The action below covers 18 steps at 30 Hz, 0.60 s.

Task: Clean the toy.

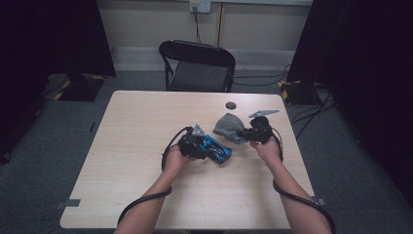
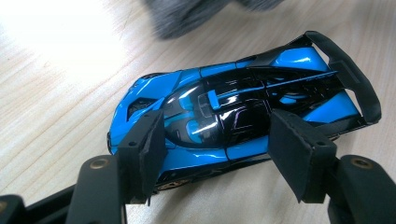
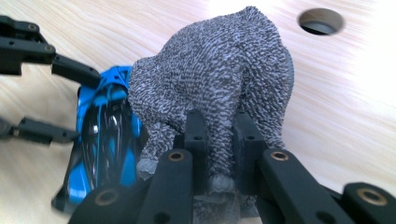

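Overhead, pale wooden table (image 1: pixel 131 161), grey carpet (image 1: pixel 58 126), black folding chair (image 1: pixel 197 66) behind.

Looks like a recording lab or studio. Black curtains (image 1: pixel 53 39) at both sides, lone wooden table (image 1: pixel 136 146), folding chair (image 1: pixel 197 66), floor cables (image 1: pixel 311 114), grey carpet (image 1: pixel 44 161).

no readable text, no labels, no brand marks, no numbers, no signs anywhere in the three views

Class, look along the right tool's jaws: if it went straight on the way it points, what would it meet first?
The right tool, shut on the grey cloth, points toward the blue toy car; likely the car, though depth is unclear.
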Available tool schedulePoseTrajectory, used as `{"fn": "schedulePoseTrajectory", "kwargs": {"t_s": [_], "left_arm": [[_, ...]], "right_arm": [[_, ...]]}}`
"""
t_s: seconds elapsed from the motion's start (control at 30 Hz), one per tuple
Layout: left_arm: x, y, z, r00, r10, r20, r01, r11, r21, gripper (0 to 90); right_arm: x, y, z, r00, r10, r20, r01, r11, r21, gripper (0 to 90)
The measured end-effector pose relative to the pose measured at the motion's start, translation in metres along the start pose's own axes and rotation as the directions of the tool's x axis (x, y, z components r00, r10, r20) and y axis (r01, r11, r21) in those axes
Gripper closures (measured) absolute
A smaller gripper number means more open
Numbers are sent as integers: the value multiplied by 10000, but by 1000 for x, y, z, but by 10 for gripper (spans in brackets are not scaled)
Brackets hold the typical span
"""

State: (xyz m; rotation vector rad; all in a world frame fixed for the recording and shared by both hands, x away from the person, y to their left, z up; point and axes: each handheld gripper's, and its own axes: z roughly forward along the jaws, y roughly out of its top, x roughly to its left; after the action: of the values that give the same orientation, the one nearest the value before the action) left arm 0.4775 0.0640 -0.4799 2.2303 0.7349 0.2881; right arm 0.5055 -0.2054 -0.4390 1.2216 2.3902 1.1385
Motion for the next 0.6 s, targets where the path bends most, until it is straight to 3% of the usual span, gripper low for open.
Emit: {"fn": "schedulePoseTrajectory", "kwargs": {"t_s": [0.2,0.33,0.5,0.6], "left_arm": [[1,-1,0,10000,7,30,-7,10000,-31,370],[2,-2,0,9999,-87,79,88,9999,-92,369],[2,-3,0,9999,-119,57,120,9998,-149,368],[2,-3,0,9999,-131,60,131,9998,-140,368]], "right_arm": [[10,9,31,9993,-385,29,385,9993,33,791],[16,14,49,9976,-692,62,689,9968,398,789],[21,11,63,9950,-997,-77,999,9896,1031,786],[17,4,64,9954,-930,-244,953,9880,1214,785]]}}
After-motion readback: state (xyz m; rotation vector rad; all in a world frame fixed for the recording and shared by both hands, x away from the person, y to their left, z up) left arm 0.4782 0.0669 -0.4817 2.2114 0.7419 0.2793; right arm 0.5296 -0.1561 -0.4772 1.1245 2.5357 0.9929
